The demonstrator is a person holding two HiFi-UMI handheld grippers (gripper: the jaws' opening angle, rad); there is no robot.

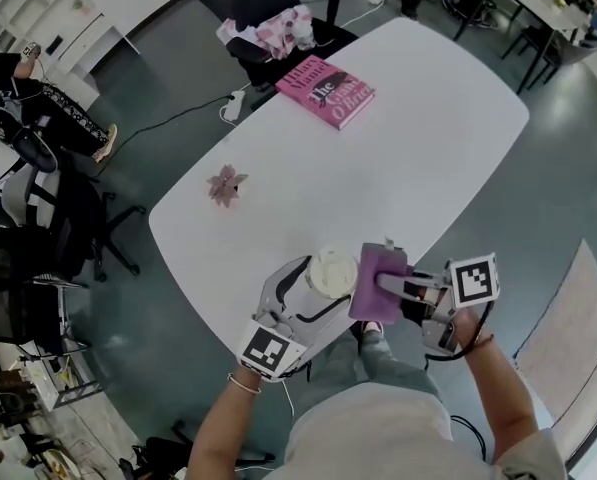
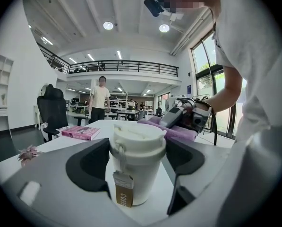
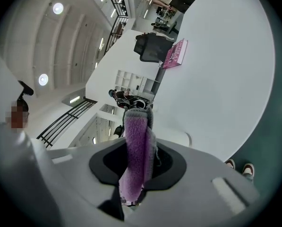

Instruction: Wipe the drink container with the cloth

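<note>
left gripper [image 2: 137, 174] clasps cup [image 2: 136, 160]; right gripper [image 3: 138, 167] pinches cloth [image 3: 136, 160]

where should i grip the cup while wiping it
Round the body of the cup, just under the lid, from the side, as the left gripper does: it is upright and round, and the wider lid rim should stop slipping.

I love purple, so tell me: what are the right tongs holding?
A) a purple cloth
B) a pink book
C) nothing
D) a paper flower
A: the right tongs pinch the purple cloth between their jaws, beside the white cup held by the left tongs.
</note>
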